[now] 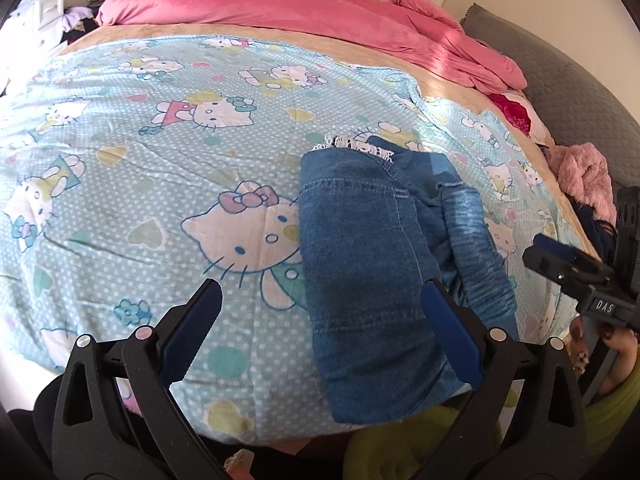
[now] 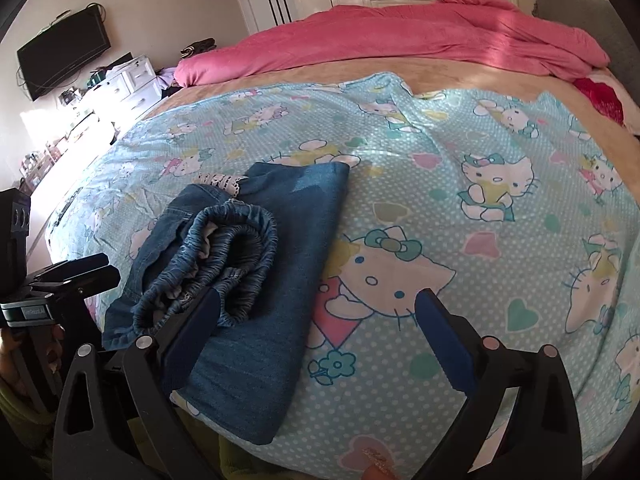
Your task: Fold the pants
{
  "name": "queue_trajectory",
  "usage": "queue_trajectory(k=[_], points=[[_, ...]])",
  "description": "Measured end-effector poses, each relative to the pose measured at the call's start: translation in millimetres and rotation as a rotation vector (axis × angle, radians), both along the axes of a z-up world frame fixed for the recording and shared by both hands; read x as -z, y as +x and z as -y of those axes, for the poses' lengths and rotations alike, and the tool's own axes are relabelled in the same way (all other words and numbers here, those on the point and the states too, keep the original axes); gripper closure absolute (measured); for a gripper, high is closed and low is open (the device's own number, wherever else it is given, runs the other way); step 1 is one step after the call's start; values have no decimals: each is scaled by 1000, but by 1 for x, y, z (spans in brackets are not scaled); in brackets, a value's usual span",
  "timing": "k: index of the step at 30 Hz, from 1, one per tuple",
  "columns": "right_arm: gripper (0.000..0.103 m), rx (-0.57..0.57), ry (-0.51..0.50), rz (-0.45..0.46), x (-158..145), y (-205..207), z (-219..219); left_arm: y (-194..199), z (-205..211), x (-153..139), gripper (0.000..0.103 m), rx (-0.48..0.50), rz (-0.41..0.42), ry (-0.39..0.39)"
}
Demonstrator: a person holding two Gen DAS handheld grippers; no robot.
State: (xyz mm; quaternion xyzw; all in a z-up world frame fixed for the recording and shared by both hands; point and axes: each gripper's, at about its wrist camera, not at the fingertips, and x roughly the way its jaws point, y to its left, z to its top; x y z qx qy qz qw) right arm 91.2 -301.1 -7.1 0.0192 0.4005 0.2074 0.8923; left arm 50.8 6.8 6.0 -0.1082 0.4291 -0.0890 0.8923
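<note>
Folded jeans (image 2: 260,280) on bedsheet (image 2: 460,220)

The bed (image 2: 280,80) is covered by a tan sheet, with a light-blue cartoon-cat spread (image 2: 460,208) laid over its near part. On that spread, toward the near edge, lie folded denim pants (image 2: 280,280), waistband bunched on top. Beyond the spread, along the bed's far side, a pink blanket (image 2: 400,40) lies heaped.

Folded jeans (image 2: 256,280) on cartoon sheet (image 2: 460,208)
</note>
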Motion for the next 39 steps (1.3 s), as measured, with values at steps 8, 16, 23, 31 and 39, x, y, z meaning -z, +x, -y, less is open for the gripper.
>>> queue_trajectory(k=[8, 16, 23, 31, 39], points=[[6, 2, 18, -45, 4, 13, -5, 23, 5, 8, 10, 14, -32, -33], [22, -28, 47, -105, 14, 31, -15, 38, 14, 21, 11, 39, -66, -48], [39, -63, 87, -148, 24, 39, -23, 43, 27, 23, 38, 89, -65, -35], [43, -88, 90, -143, 29, 44, -33, 50, 29, 26, 45, 77, -69, -64], [76, -141, 111, -111, 26, 38, -37, 48, 34, 19, 71, 76, -49, -53]])
